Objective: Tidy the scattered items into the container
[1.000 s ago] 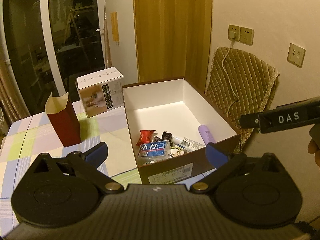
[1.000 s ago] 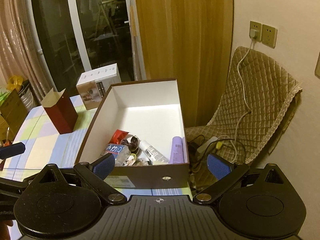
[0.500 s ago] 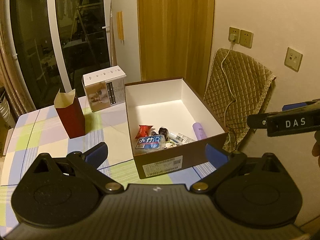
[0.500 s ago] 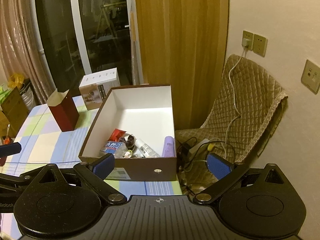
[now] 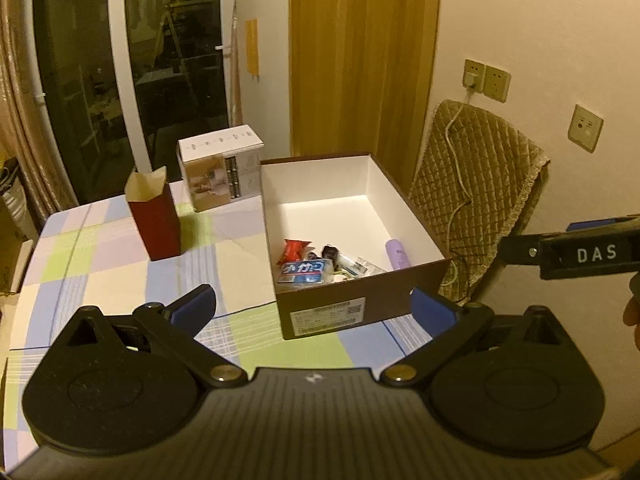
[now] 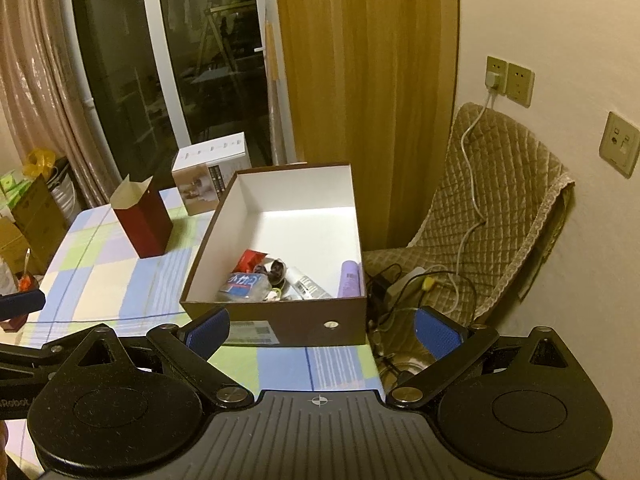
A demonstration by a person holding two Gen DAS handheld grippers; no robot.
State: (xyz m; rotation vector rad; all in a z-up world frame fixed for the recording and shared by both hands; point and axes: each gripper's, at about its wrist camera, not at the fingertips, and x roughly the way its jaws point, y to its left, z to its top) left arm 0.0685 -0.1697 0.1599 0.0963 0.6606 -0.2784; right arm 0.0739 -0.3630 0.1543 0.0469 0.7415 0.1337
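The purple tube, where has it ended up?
The purple tube lies inside the brown box, along its right-hand wall at the near corner, just right of the white tube.

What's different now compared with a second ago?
Both claws, left and right, have pulled back and up from the brown box, which now looks smaller. Both were open and empty throughout. The items in the box, red bag and white carton haven't moved.

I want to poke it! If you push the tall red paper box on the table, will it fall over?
Probably. The red paper box stands tall and narrow, so a high push could tip it. Its open top suggests thin card, likely light and easily dented.
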